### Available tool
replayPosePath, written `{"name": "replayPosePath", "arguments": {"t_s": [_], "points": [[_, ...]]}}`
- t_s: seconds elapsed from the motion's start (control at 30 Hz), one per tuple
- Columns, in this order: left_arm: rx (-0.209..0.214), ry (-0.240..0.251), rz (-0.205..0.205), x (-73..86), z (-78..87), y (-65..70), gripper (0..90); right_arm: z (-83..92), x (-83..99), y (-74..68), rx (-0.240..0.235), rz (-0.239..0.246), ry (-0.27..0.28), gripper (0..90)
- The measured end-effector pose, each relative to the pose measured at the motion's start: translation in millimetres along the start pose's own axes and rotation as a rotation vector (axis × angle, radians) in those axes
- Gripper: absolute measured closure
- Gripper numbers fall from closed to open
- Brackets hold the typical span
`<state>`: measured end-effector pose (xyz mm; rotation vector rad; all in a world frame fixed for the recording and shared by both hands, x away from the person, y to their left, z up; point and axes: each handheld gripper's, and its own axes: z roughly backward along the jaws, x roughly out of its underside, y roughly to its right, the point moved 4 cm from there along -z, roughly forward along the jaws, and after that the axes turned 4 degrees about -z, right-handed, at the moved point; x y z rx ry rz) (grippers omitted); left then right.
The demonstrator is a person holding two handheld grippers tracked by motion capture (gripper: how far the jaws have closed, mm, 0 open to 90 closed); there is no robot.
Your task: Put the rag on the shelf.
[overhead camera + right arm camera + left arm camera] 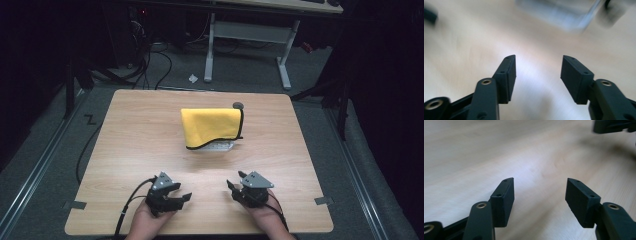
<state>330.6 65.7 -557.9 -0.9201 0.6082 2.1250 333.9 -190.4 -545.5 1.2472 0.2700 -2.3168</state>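
2 spread, empty grippers, left gripper and right gripper, rest on my desk; the soft, light yellow cloth should pinch easily at its dark-trimmed corners.

I count one yellow cloth on my worktop, one clear tray under it, one small grey knob behind, and two grippers: left gripper, right gripper.
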Motion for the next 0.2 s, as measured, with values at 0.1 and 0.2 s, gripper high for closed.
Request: {"name": "replayPosePath", "arguments": {"t_s": [0.1,0.2], "points": [[-0.005,0.01,-0.029,-4.7,-3.1,3.3,40.0,-3.3,1.4,-2.5,-0.004,0.019,-0.031,43.9],[-0.006,0.04,-0.017,-8.0,1.6,-0.9,40.0,-6.1,-2.9,2.1,-0.01,-0.029,-0.02,43.1]]}}
